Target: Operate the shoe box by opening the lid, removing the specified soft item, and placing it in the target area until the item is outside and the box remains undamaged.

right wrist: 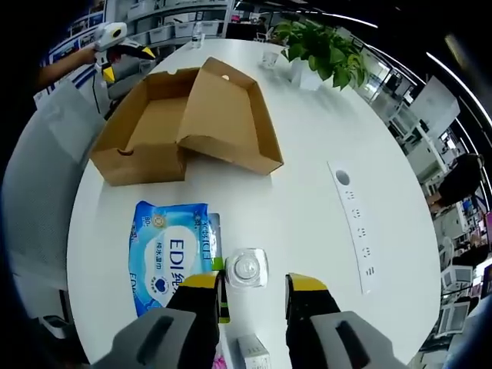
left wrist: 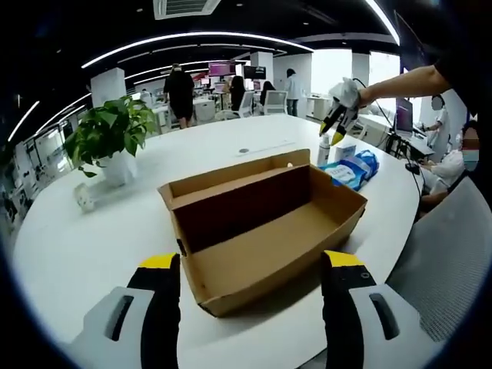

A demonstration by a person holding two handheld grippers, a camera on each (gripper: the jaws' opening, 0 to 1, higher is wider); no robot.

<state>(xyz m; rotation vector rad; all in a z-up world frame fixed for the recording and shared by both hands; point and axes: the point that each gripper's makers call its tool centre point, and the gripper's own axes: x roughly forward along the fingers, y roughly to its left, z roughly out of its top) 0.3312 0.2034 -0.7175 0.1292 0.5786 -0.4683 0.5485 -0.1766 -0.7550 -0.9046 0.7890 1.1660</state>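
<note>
Left gripper (left wrist: 250,265) before open, empty shoe box (left wrist: 265,231).

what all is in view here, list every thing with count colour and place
shoe box: one, brown cardboard, open and empty, middle of the table
wipes pack: one, blue, flat on the table beside the box
small jar: one, clear, just ahead of the right claw
power strip: one, white, set into the table
plant: one, green in a white pot, far side of the box
table: one, white
people: several, standing in the background
left claw: black with yellow tips, open, pointing at the box
right claw: black with yellow tips, open, above the jar
</note>
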